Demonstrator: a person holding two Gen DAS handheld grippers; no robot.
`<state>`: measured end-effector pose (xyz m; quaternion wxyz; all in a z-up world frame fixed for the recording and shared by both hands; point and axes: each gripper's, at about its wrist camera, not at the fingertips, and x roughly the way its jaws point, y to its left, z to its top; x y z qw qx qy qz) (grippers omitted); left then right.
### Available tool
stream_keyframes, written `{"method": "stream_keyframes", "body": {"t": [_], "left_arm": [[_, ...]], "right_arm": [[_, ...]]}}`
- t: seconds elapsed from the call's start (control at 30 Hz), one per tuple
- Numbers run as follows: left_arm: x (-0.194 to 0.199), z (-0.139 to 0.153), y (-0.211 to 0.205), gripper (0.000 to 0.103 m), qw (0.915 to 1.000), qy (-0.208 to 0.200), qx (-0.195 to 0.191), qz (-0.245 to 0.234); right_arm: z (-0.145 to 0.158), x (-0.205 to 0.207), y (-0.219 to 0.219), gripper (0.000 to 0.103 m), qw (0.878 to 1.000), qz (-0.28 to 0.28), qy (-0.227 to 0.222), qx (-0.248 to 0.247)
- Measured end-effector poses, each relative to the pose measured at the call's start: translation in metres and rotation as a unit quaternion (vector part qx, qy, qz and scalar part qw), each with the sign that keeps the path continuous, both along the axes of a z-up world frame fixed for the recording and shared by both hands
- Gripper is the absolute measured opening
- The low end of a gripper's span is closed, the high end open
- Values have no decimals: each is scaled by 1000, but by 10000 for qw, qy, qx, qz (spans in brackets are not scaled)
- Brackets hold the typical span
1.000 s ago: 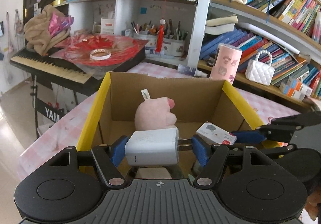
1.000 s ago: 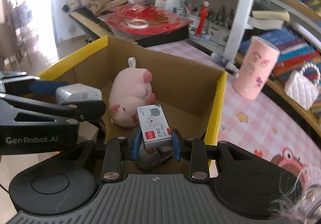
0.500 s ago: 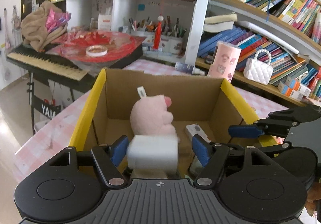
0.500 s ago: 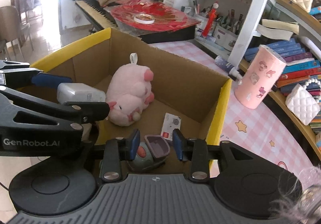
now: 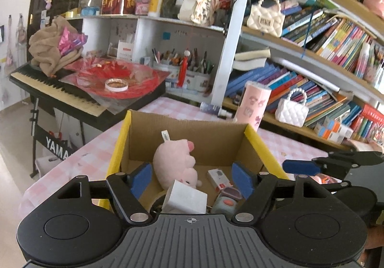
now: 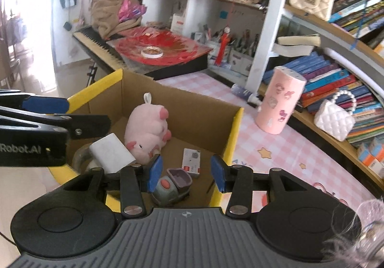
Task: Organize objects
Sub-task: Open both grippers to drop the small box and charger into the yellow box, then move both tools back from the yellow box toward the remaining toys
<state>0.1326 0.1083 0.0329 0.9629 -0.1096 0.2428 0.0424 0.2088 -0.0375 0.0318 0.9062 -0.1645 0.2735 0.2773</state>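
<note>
L wrist view: left gripper (image 5: 192, 178) had jaws spread, just been opening, nothing pinched. White charger block (image 5: 184, 198) lay tilted in cardboard box (image 5: 120, 145), below the pads, beside pink plush pig (image 5: 174, 162). Small card box (image 5: 217, 178) and grey toy (image 5: 225, 202) lay on box floor nearby. Right gripper's blue pad showed at frame's right edge.

R wrist view: right gripper (image 6: 186, 170) also spread, jaws just been opening, empty. Card box flat on floor, grey toy beneath the pads, charger leaning by pig.

Risk, est.: charger sat propped, not flat; a pad brushing it on withdrawal could tip it. Pink tumbler (image 6: 278, 102) stood close outside box wall; a wide swing could knock it.
</note>
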Motion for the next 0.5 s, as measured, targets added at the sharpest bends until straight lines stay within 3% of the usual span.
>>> {"method": "stream_keyframes", "body": {"t": [0.27,0.5], "left_arm": [[-33,4,-3,79,9999,-70,93,-42],[-55,-7,-10,79,9993,138,230,-265]], "right_arm": [[13,-35,-25,43,9976,-607,-225,265],[4,-70,-45,43,9922,-1172,-42,432]]}}
